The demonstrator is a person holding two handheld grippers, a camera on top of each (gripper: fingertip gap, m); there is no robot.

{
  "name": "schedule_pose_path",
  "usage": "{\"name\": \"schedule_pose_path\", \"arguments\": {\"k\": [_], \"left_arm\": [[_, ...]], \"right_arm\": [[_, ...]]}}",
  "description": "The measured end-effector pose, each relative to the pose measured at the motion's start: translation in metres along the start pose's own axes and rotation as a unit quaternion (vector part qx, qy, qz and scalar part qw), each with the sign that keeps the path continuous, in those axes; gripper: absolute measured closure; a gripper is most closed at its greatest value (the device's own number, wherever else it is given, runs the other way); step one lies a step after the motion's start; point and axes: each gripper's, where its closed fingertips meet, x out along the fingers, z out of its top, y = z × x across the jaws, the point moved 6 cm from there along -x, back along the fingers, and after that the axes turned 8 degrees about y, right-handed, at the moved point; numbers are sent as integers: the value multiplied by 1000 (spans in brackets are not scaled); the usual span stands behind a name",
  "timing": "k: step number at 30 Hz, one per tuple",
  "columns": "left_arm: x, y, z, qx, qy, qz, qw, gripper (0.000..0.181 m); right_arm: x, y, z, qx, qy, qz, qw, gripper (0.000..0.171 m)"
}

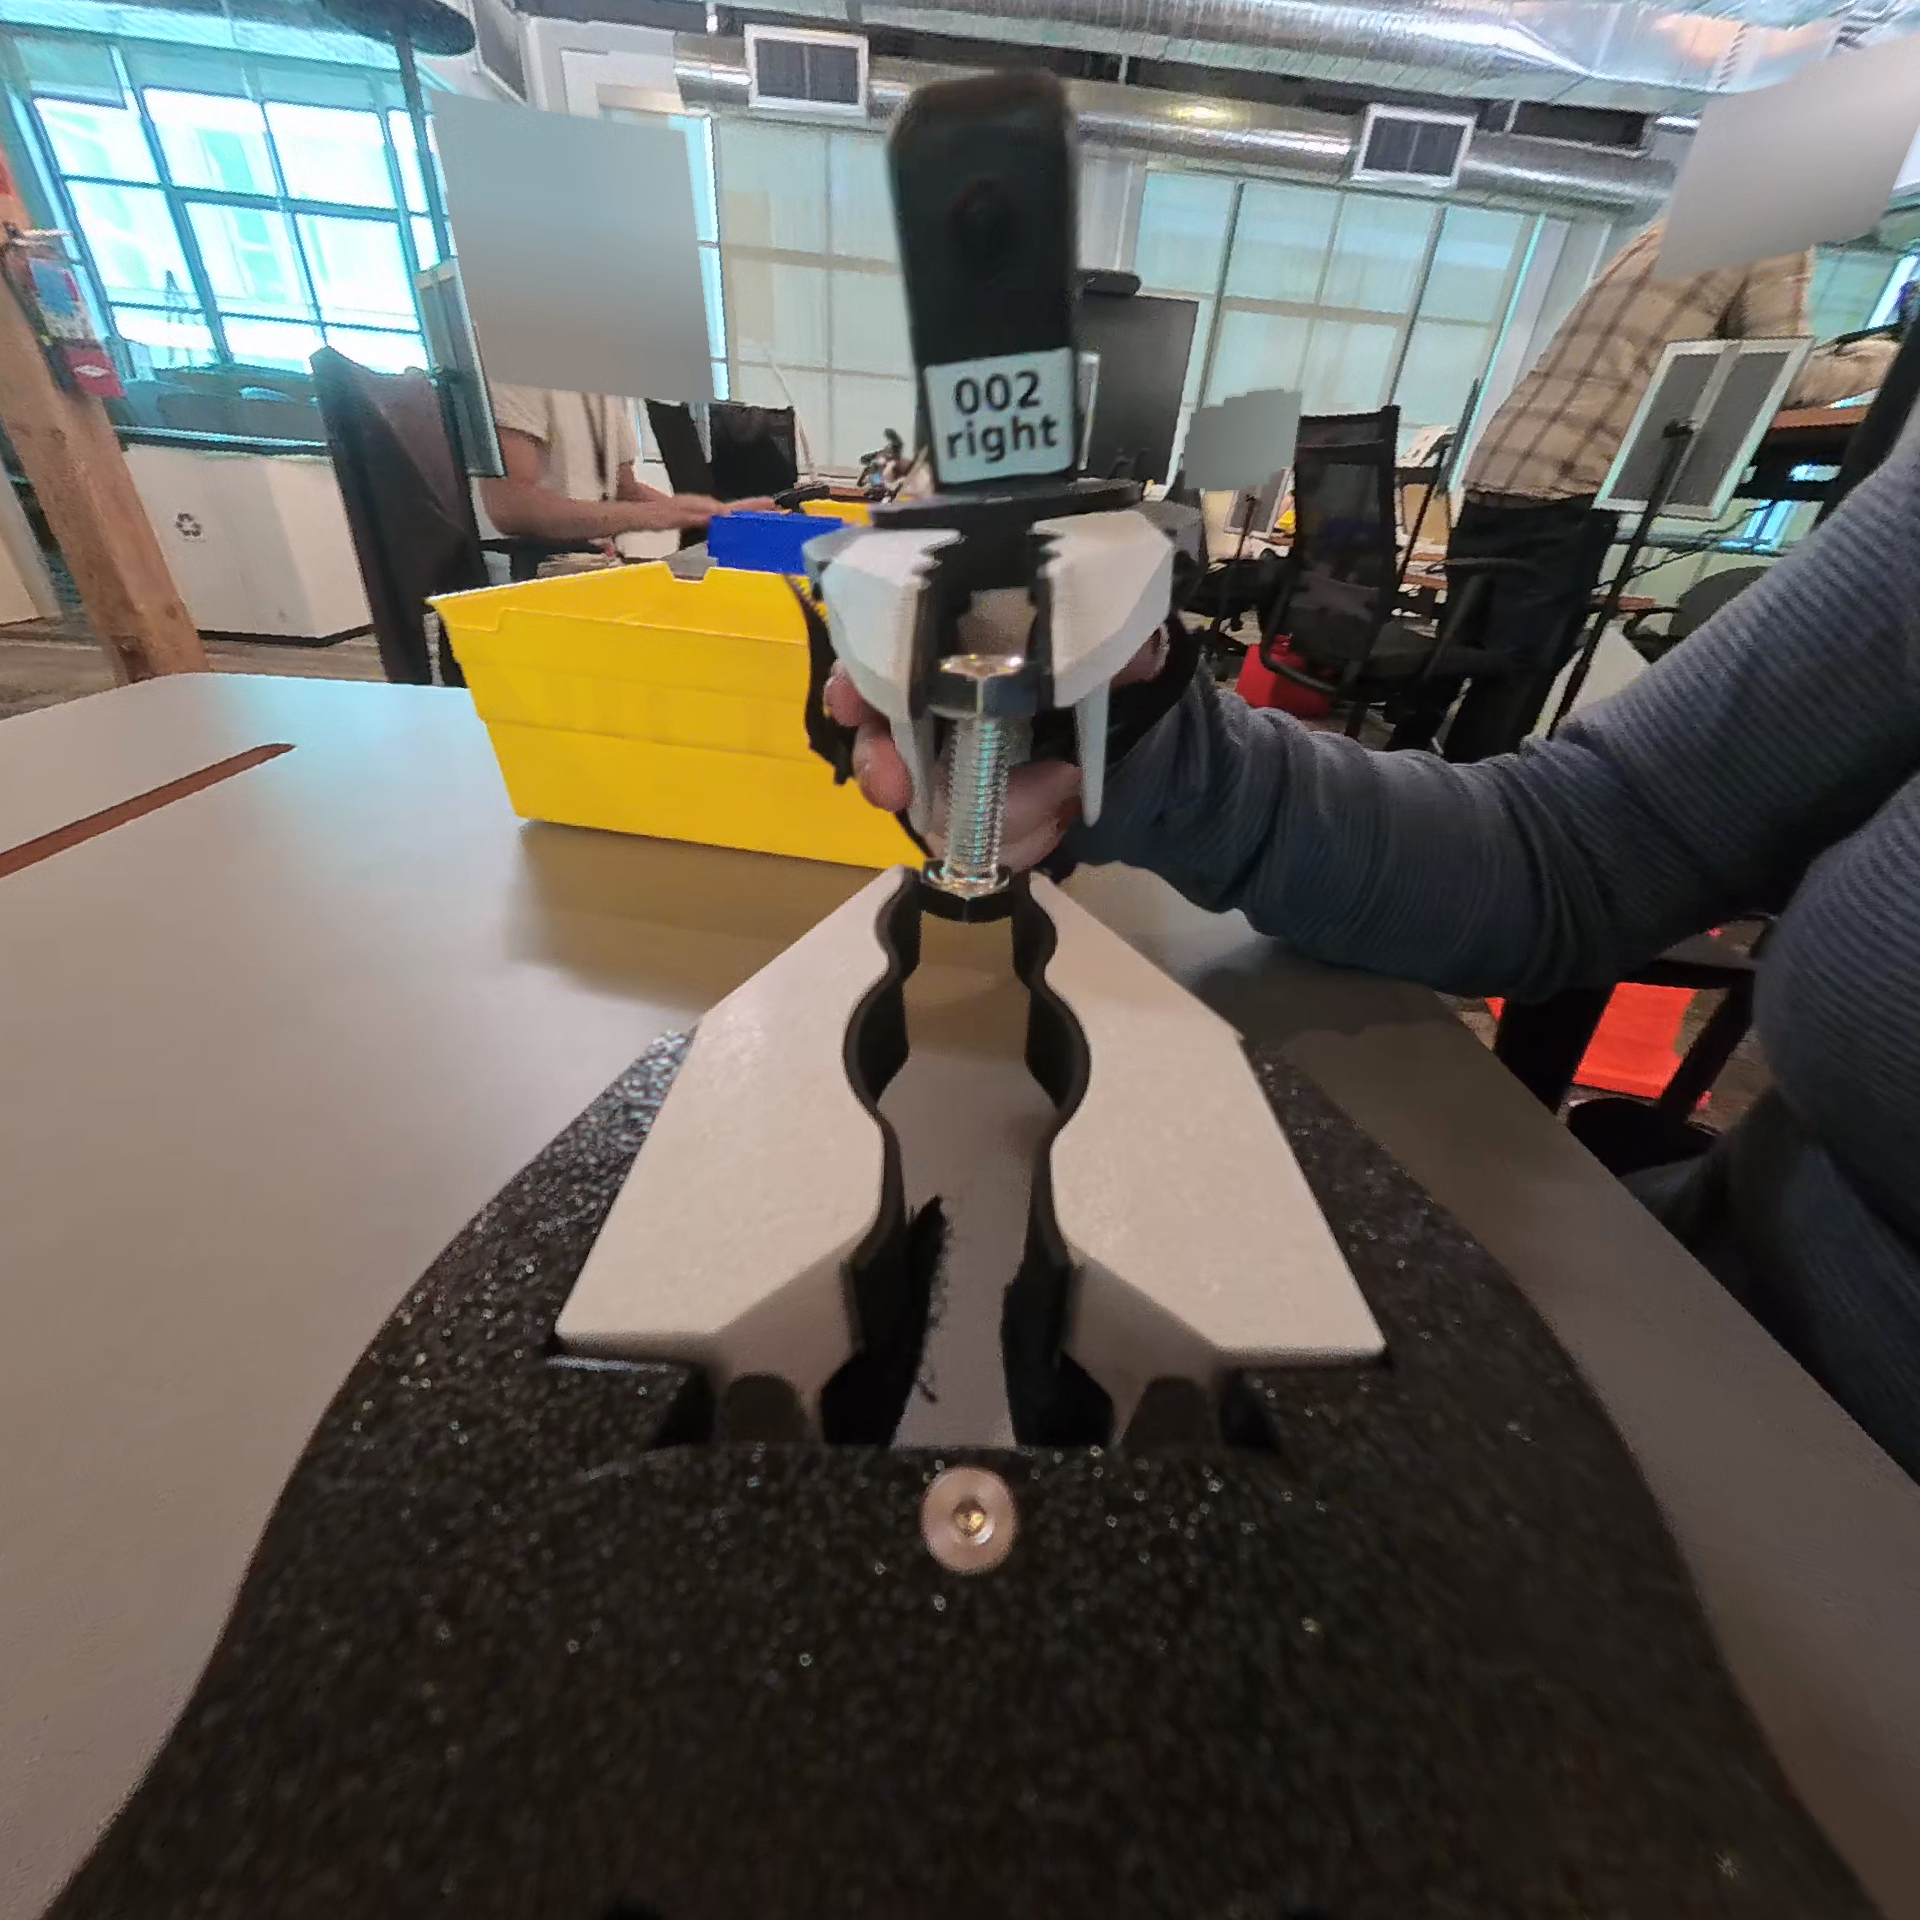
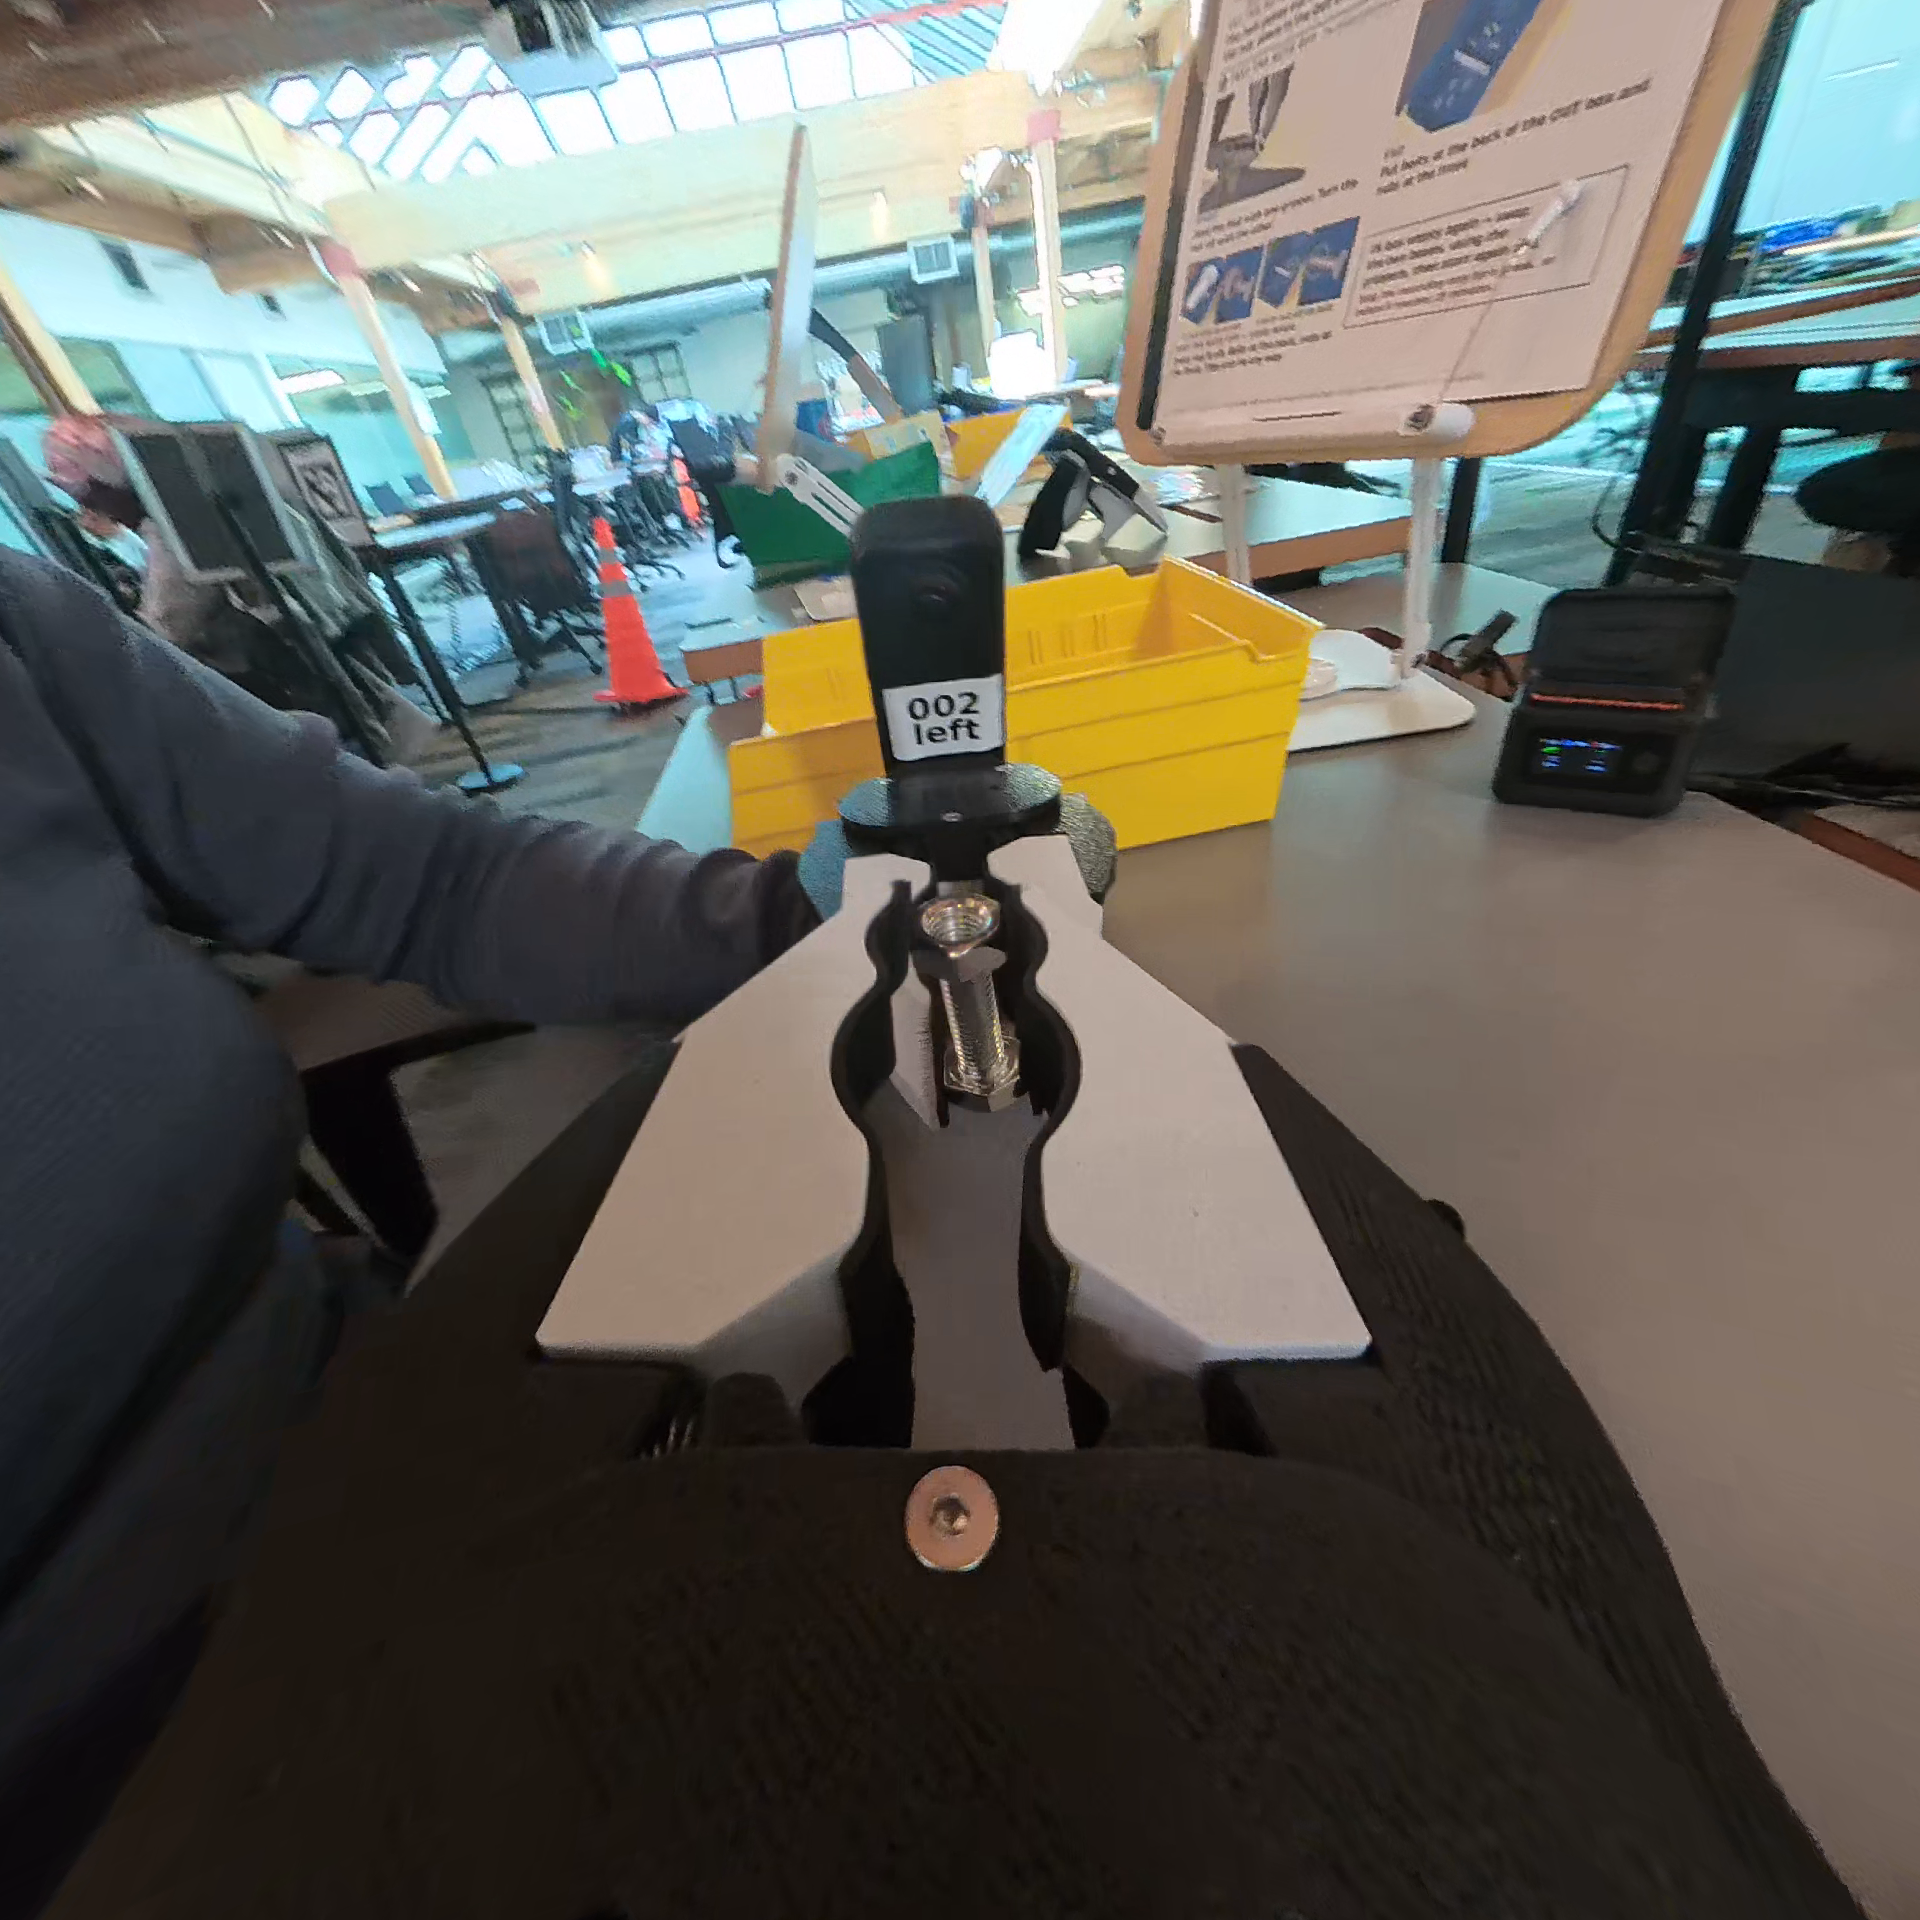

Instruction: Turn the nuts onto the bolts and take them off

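Left gripper (image 1: 961,888): we've got its two grey fingers pinched in on the nut (image 1: 958,881) right at their tips, up off the table.
Nut: we see it sitting at the far end of the bolt's thread, hex faces caught between the black pads; from the right wrist view it shows end-on (image 2: 958,925), bore facing us.
Right gripper (image 2: 971,1086): our jaws are clamped on the bolt head, the silver hex sitting in the notch between the black pads.
Bolt (image 1: 975,774): it bridges the two grippers, head held by the right one, threaded shank (image 2: 966,1023) running straight across to the nut in the left one.
Right gripper seen from the left (image 1: 997,717): it points toward us, a hand wrapped behind it, blue-grey sleeve (image 1: 1455,842) trailing off to the side.
Yellow bin (image 1: 665,717): we see it on the table just behind the grippers.
Table (image 1: 312,1039): a grey top under both grippers.
Instruction board (image 2: 1392,208): it stands on a white stand behind the bin.
Black device (image 2: 1605,707): we spot it on the table beside the board's stand.
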Motion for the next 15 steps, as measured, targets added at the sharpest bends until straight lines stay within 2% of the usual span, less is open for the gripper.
{"name": "schedule_pose_path", "arguments": {"k": [4,15], "left_arm": [[0,4,0,0,0,42,999,166],[-11,21,4,-4,-27,152,988,166]], "right_arm": [[0,-4,0,-16,3,-42,999,155],[17,-16,6,-19,-72,-208,975,155]]}}
